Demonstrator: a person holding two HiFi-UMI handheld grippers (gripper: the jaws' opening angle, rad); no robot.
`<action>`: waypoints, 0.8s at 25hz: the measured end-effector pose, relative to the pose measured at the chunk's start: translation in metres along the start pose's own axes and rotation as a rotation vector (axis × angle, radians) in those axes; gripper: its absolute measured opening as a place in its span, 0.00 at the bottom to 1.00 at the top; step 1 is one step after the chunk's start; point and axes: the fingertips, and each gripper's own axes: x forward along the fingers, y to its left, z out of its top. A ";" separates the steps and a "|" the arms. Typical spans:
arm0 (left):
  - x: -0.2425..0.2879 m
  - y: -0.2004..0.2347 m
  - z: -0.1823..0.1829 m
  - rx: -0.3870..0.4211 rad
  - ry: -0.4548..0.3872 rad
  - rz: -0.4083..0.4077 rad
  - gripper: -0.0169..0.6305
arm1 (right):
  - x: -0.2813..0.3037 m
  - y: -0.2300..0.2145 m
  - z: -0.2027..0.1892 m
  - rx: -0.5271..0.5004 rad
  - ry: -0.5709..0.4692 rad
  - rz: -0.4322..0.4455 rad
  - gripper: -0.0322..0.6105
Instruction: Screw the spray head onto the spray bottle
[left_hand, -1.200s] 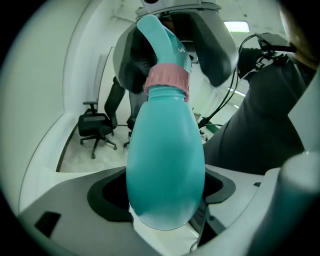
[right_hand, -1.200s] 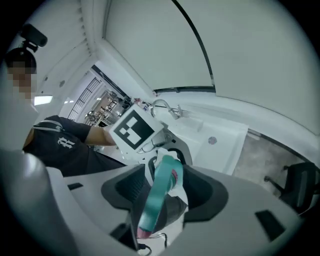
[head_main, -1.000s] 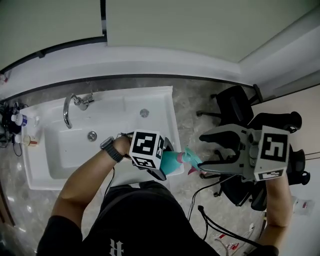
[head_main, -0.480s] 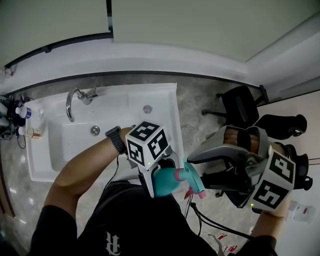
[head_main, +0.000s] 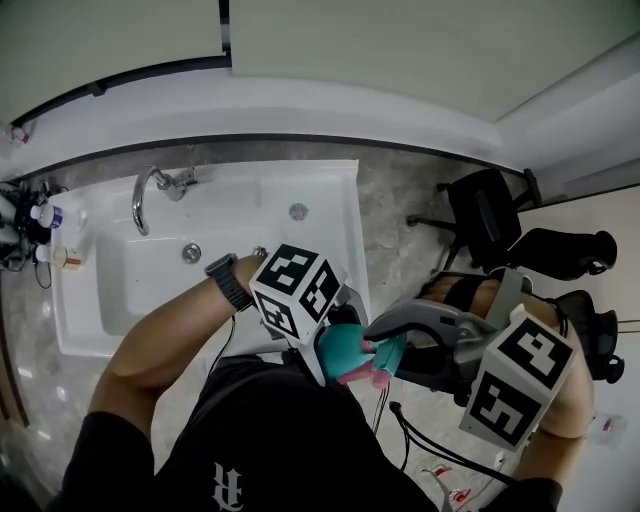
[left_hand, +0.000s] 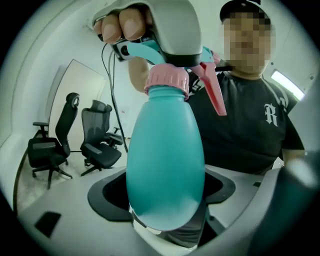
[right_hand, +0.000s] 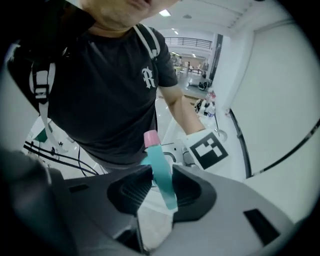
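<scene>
Since the earlier frame the bottle (left_hand: 165, 165) has come up and in toward the person's chest. The right gripper (right_hand: 159, 192) has rolled over onto the head (right_hand: 161, 172). Its jaws have just been closing and now grasp the head. The bottle hangs in the air off the front right corner of the sink (head_main: 330, 200), and the left gripper (head_main: 332, 350) is clenched on its belly. The head sits on the neck, with the pink collar (left_hand: 167, 82) at the joint. I cannot tell how far the thread has caught.

To do this step well, I judge the left grip should hold steady while the right rolls in short turns. The head should stay in line with the neck under light pressure, so the thread does not cross. The trigger (left_hand: 215, 95) must stay clear of the jaws.
</scene>
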 end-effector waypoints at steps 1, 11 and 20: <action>0.000 0.002 -0.002 -0.010 0.010 0.019 0.63 | 0.002 0.000 -0.001 0.029 0.006 0.010 0.24; -0.031 0.063 -0.030 -0.211 0.020 0.485 0.63 | 0.016 -0.062 -0.050 0.965 -0.110 -0.132 0.22; -0.032 0.042 -0.020 -0.131 0.002 0.445 0.63 | 0.003 -0.049 -0.029 0.854 -0.239 -0.113 0.55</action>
